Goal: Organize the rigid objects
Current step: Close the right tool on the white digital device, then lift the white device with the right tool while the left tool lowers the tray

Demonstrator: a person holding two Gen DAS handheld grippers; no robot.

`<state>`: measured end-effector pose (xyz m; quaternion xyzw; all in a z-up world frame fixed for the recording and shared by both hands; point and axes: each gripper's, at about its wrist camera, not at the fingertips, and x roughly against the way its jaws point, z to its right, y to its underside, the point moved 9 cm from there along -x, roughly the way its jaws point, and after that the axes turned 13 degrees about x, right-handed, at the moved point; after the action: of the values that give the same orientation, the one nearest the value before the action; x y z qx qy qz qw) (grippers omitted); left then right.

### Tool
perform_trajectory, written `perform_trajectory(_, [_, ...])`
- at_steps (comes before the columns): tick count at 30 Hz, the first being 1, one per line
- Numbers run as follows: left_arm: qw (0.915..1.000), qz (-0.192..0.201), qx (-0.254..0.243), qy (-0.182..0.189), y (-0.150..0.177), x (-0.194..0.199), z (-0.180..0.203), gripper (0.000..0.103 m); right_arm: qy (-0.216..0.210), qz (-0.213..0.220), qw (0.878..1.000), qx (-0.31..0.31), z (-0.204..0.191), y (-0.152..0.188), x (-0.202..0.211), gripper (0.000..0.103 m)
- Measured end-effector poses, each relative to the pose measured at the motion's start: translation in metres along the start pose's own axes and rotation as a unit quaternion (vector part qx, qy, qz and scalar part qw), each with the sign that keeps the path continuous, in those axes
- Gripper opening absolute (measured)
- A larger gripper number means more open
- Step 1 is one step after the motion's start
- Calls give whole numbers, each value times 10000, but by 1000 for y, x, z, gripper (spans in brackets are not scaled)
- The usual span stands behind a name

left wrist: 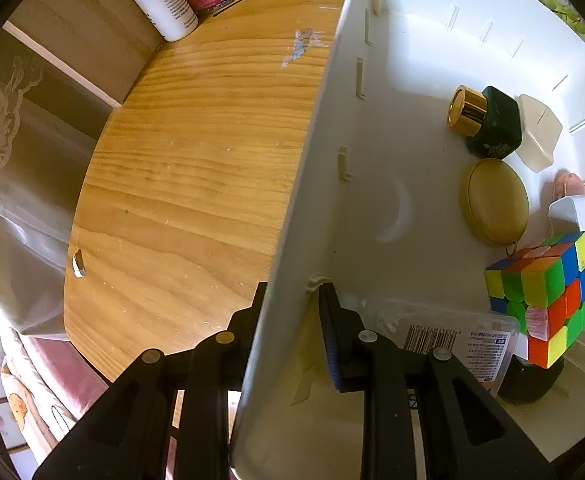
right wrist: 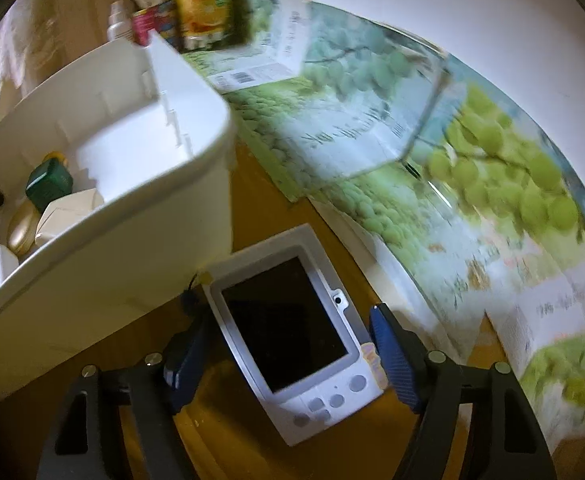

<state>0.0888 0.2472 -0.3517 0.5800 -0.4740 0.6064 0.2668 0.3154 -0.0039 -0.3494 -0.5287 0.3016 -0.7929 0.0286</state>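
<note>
Left tool point(left wrist: 288, 300): pinching the wall of the white bin point(left wrist: 392, 92), one finger outside, one inside.
Bin contents: puzzle cube point(left wrist: 540, 300), gold compact point(left wrist: 494, 202), green jar point(left wrist: 488, 120).
Device point(right wrist: 292, 340): flat on the counter point(right wrist: 332, 220) just beside the bin, between the fingers of the right tool point(right wrist: 288, 354), which stand spread, not touching it.
Risk: fingers may skid off its low, smooth edges; lifting could knock the bin.

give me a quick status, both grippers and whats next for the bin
Left gripper clamped on white bin wall. Right gripper open, straddling white handheld device on table. Bin corner close by its left finger.
</note>
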Motion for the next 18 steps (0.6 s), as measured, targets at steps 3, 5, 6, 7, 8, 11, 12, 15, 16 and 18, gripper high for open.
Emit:
perform_trajectory(3, [10000, 35, 69, -13, -3, -1, -4, 39, 219, -41, 9987, -468, 2, 16, 10, 63])
perform_trajectory(5, [9999, 52, 116, 24, -4, -1, -6, 43, 317, -129, 9970, -699, 1, 25, 14, 62])
perform_trajectory(6, [9999, 58, 133, 27, -4, 0, -6, 44, 338, -153, 9964, -758, -1, 28, 16, 62])
perform_trajectory(7, [9998, 79, 156, 26, -5, 0, -8, 46, 366, -189, 9956, -845, -2, 32, 19, 62])
perform_trajectory(8, [9998, 102, 166, 18, -5, 1, -10, 51, 397, -237, 9945, -940, -5, 37, 22, 62])
perform_trajectory(11, [9996, 194, 189, 14, -6, 5, -16, 56, 468, -373, 9911, -1189, -12, 51, 29, 62])
perform_trajectory(12, [9995, 240, 216, 19, -6, 8, -19, 56, 487, -409, 9898, -1274, -14, 54, 31, 62])
perform_trajectory(15, [9988, 304, 340, 156, -7, 16, -25, 59, 550, -528, 9847, -1564, -23, 66, 39, 62])
perform_trajectory(16, [9986, 339, 360, 192, -7, 18, -26, 59, 550, -562, 9828, -1673, -26, 70, 41, 62])
perform_trajectory(18, [9982, 447, 329, 242, -8, 25, -28, 59, 523, -603, 9786, -1896, -33, 76, 46, 62])
